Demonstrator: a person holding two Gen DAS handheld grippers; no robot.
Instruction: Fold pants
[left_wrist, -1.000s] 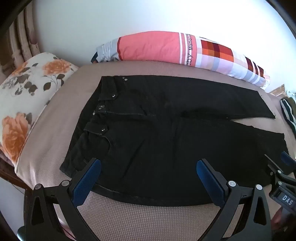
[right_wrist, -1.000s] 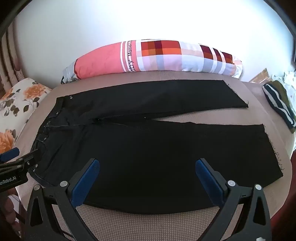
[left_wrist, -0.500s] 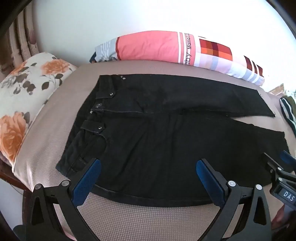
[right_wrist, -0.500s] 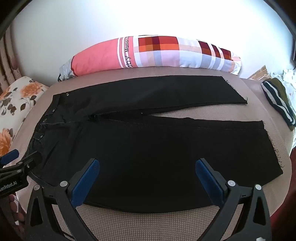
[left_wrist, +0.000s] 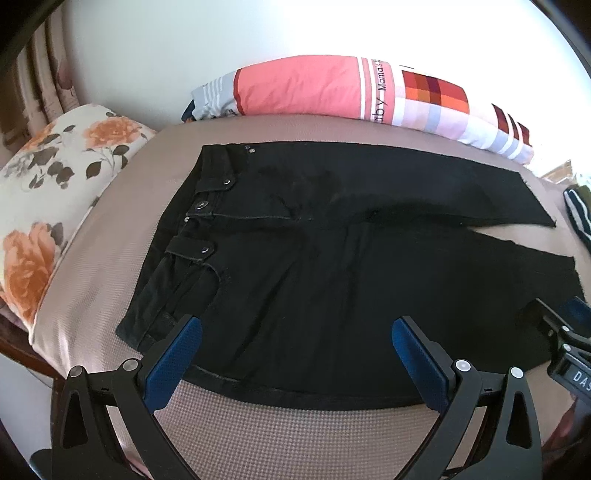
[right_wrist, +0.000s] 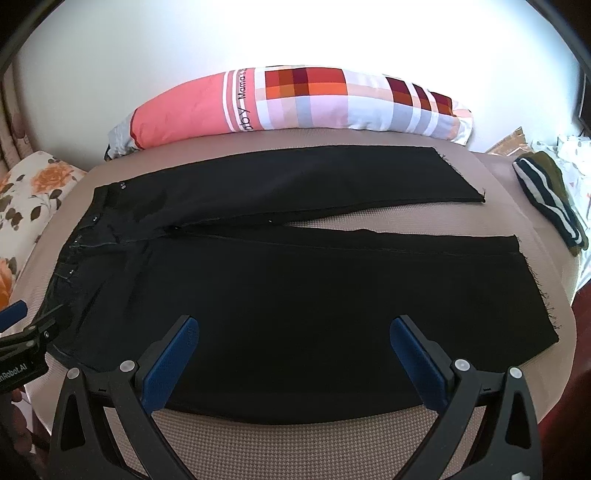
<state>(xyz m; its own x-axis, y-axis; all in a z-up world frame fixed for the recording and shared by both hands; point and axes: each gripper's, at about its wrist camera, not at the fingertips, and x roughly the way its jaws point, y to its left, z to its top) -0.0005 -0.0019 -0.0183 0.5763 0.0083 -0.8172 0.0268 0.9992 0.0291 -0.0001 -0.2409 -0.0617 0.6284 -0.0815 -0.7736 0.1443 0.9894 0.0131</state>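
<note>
1. Pants (left_wrist: 332, 266), black, lie flat and spread on the tan bed (left_wrist: 295, 435), waistband to the left, both legs running right with a narrow gap between the hems.
2. Left tool (left_wrist: 295, 343) hovers over the waist end, blue pads wide apart, holding nothing.
3. Right tool (right_wrist: 293, 343) hangs over the near leg, pads likewise apart and empty.
4. Behind the pants a pink checked pillow (right_wrist: 295, 99) lies against the wall; a floral cushion (left_wrist: 55, 192) sits at the left.
</note>
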